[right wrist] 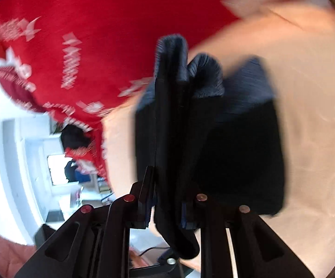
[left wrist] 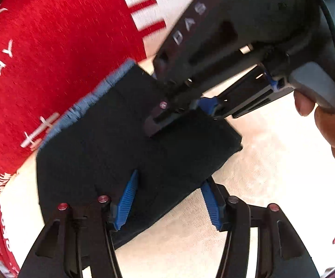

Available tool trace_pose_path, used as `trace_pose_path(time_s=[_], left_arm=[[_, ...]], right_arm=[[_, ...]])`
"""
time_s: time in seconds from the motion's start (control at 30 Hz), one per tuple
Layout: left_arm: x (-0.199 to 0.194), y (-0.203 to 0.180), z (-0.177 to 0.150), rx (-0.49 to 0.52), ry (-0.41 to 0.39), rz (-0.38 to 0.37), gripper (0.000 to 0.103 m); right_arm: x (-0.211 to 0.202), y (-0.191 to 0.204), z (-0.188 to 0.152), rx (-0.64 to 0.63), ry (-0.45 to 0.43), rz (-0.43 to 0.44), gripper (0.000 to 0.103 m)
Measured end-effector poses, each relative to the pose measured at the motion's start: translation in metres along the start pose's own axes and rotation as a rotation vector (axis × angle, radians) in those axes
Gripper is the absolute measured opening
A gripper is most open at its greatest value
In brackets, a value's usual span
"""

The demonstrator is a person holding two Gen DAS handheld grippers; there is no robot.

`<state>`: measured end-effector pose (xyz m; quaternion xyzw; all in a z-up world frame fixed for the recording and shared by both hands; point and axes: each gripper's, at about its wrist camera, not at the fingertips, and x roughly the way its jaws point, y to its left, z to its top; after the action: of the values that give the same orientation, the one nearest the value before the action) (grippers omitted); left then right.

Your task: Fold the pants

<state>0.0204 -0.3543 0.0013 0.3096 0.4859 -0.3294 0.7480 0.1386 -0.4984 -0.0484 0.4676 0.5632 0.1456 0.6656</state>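
Note:
The dark navy pants (left wrist: 125, 153) lie folded into a small thick rectangle on the cream table (left wrist: 271, 162), with a lighter ribbed waistband along the far left edge. My left gripper (left wrist: 169, 199) is open, its blue pads either side of the near corner of the bundle. My right gripper (left wrist: 183, 113) comes in from the upper right and is shut on the far edge of the pants. In the right wrist view the right gripper (right wrist: 167, 206) clamps a thick stack of dark folds (right wrist: 172, 120), which rises between the fingers.
A person in a red shirt with white print (left wrist: 51, 58) stands close behind the table edge. The cream table top (right wrist: 311, 139) extends to the right. A room with white furniture shows at the left of the right wrist view.

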Motion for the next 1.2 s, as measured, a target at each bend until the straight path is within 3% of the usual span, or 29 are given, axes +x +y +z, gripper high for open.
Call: trace_pose_path(time_s=[0.07, 0.13, 0.3, 0.37, 0.5, 0.6, 0.67, 0.8, 0.83, 0.9, 0.93, 1.07, 1.2], left_arm=[[-0.006, 0.004, -0.003, 0.006, -0.010, -0.004, 0.057], [-0.011, 0.012, -0.007, -0.010, 0.007, -0.006, 0.079], [-0.043, 0.062, -0.026, -0.138, 0.041, 0.018, 0.079], [-0.048, 0.092, -0.035, -0.235, 0.080, 0.018, 0.079], [-0.037, 0.136, -0.057, -0.404, 0.163, -0.008, 0.080], [-0.023, 0.158, -0.070, -0.480, 0.223, -0.012, 0.080], [-0.019, 0.165, -0.075, -0.520, 0.232, -0.021, 0.102], [-0.011, 0.182, -0.084, -0.560, 0.250, -0.027, 0.103], [-0.007, 0.185, -0.085, -0.565, 0.260, -0.030, 0.103], [-0.003, 0.189, -0.089, -0.582, 0.278, -0.040, 0.103], [0.000, 0.190, -0.090, -0.584, 0.290, -0.038, 0.103], [0.008, 0.194, -0.094, -0.605, 0.323, -0.052, 0.103], [0.014, 0.192, -0.096, -0.605, 0.338, -0.068, 0.103]], right_arm=[[0.006, -0.012, 0.001, -0.003, 0.011, -0.031, 0.020], [0.006, -0.011, 0.001, -0.013, 0.016, -0.019, 0.020], [-0.013, -0.002, -0.008, -0.040, 0.010, -0.117, 0.024], [-0.028, 0.000, -0.013, -0.046, -0.010, -0.175, 0.024], [-0.049, 0.015, -0.031, -0.070, -0.079, -0.333, 0.024], [-0.050, 0.036, -0.046, -0.099, -0.116, -0.382, 0.024], [-0.047, 0.055, -0.058, -0.138, -0.146, -0.387, 0.024], [-0.026, 0.076, -0.067, -0.214, -0.128, -0.406, 0.025], [-0.017, 0.079, -0.067, -0.217, -0.114, -0.411, 0.027], [-0.002, 0.084, -0.064, -0.228, -0.090, -0.447, 0.053], [0.001, 0.087, -0.064, -0.240, -0.090, -0.455, 0.058], [0.015, 0.091, -0.069, -0.328, -0.068, -0.579, 0.060], [0.031, 0.057, -0.068, -0.231, 0.014, -0.623, 0.059]])
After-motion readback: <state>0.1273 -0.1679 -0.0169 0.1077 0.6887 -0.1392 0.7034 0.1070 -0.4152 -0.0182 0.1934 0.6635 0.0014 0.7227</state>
